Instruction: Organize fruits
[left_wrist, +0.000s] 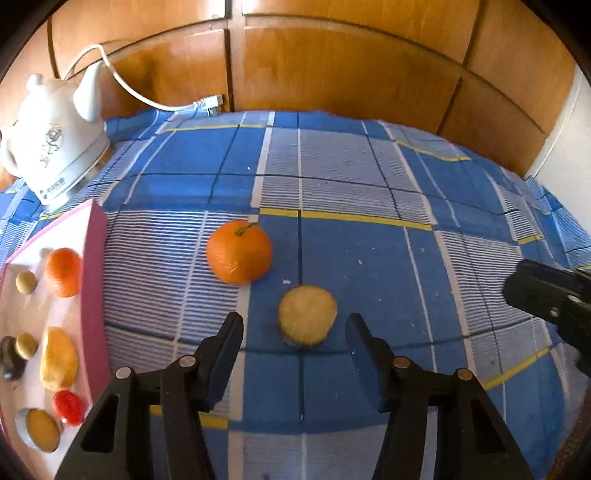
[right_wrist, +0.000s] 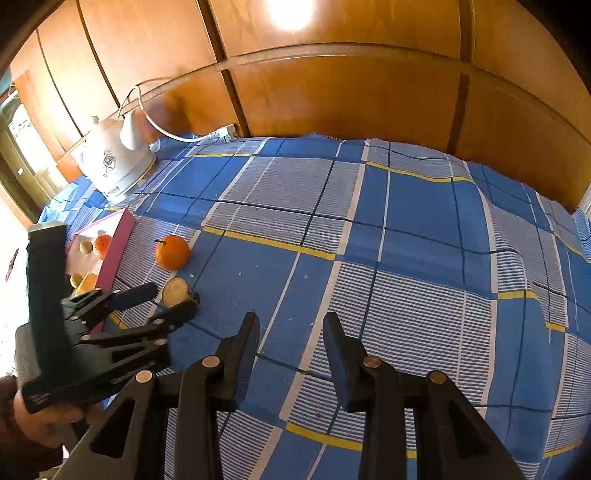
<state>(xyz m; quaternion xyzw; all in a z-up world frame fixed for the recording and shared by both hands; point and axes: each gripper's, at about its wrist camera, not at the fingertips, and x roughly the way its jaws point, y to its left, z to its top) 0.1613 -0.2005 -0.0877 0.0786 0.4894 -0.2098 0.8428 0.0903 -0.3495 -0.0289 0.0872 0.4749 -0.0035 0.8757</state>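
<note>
The pink tray (left_wrist: 96, 295) is cut off at the left edge.

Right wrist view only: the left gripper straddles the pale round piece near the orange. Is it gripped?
Observer: No; the left wrist view shows the left gripper with gaps either side of the pale round piece.
Operator: What's in the pink box's near end?
Observer: A red piece and a small cup with yellow filling.
Operator: Anything dark?
Observer: One dark brown piece beside a tan ball.
</note>
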